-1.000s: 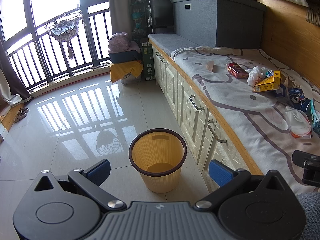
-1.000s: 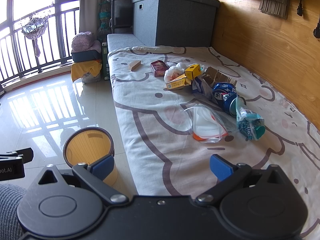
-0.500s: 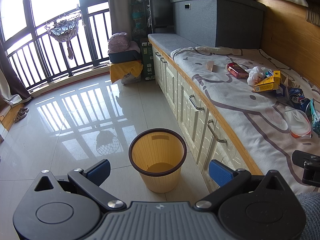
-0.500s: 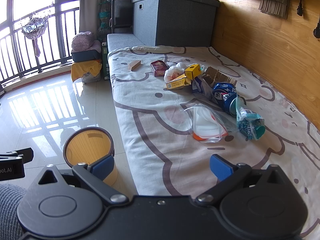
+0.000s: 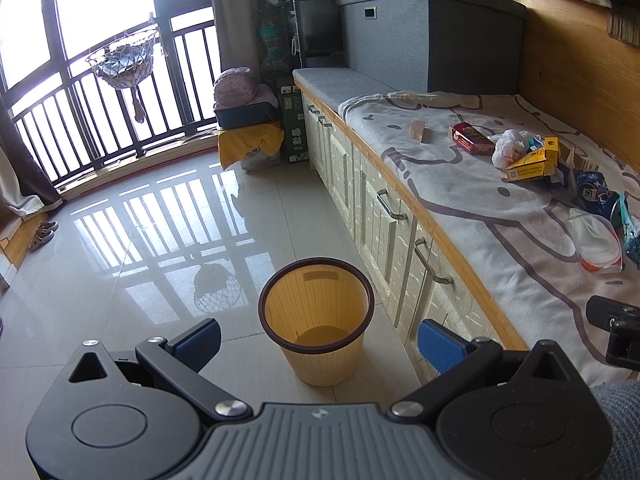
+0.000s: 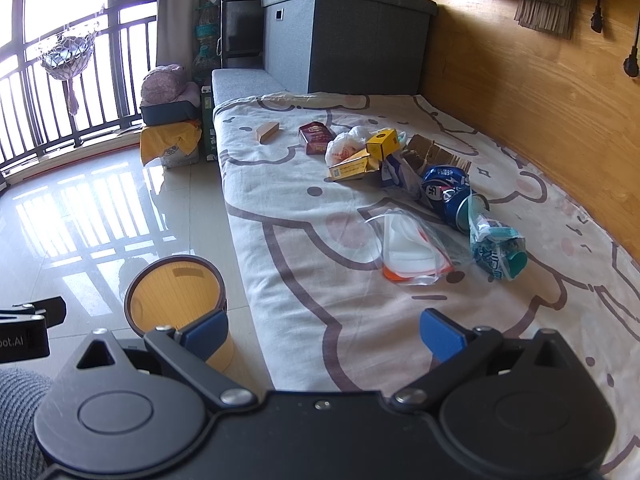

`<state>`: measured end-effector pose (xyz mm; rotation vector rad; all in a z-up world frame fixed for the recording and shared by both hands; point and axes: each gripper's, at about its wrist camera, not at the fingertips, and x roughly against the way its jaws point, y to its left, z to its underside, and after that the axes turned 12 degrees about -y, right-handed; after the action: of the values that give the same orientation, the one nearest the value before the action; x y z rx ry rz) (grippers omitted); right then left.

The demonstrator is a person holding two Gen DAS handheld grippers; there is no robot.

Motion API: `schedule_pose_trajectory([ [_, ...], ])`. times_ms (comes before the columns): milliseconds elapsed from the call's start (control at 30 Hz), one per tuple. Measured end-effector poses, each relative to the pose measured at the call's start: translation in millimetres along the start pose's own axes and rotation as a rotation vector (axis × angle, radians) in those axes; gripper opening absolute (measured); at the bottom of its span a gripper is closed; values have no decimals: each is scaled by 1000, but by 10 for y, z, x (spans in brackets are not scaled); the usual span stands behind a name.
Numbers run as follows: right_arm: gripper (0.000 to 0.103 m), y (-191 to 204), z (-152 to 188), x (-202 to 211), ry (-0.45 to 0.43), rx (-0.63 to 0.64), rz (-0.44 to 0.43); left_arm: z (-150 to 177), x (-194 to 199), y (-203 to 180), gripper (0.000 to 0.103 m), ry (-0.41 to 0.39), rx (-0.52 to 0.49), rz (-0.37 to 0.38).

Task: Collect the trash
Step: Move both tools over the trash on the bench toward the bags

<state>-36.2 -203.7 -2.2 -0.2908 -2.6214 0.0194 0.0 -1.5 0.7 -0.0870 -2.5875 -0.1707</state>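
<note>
trash scattered on a cartoon-print sheet [image 6: 304,240] over the window bench: clear plastic bag [image 6: 408,248], teal wrapper [image 6: 496,248], crushed blue can [image 6: 448,192], yellow cartons [image 6: 360,160], white plastic bag [image 6: 344,144], red box [image 6: 316,138], small wooden block [image 6: 267,132]. down on the tiled floor [image 5: 132,248] beside the bench drawers, a yellow wastebasket [image 5: 316,320], empty. left gripper [image 5: 318,338] spread wide above the basket, holding nothing. right gripper [image 6: 324,328] spread wide over the sheet, holding nothing.

Grey storage box [image 6: 344,32] (far end), hanging basket [image 5: 122,66].
</note>
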Motion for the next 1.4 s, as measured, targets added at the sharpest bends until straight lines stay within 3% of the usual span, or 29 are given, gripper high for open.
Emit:
schedule_pose_trajectory([
  [267,103,-126,-25,32,-16,-65,-17,-63,86,-69,103,-58,-6,15],
  [433,103,-321,-49,63,-37,-124,-17,-220,173,-190,103,-123,12,62],
  [667,103,-792,-83,71,-135,-138,90,-467,144,-618,103,-202,-37,120],
  [1033,103,-1699,-74,-77,-224,-175,241,-738,-284,-1566,103,-274,-205,307],
  [1267,103,-1999,31,-313,-241,-178,241,-716,-860,-1962,103,-217,-279,506],
  [1400,103,-2025,84,-473,-219,-138,239,-577,-1093,-2159,103,-206,-380,587],
])
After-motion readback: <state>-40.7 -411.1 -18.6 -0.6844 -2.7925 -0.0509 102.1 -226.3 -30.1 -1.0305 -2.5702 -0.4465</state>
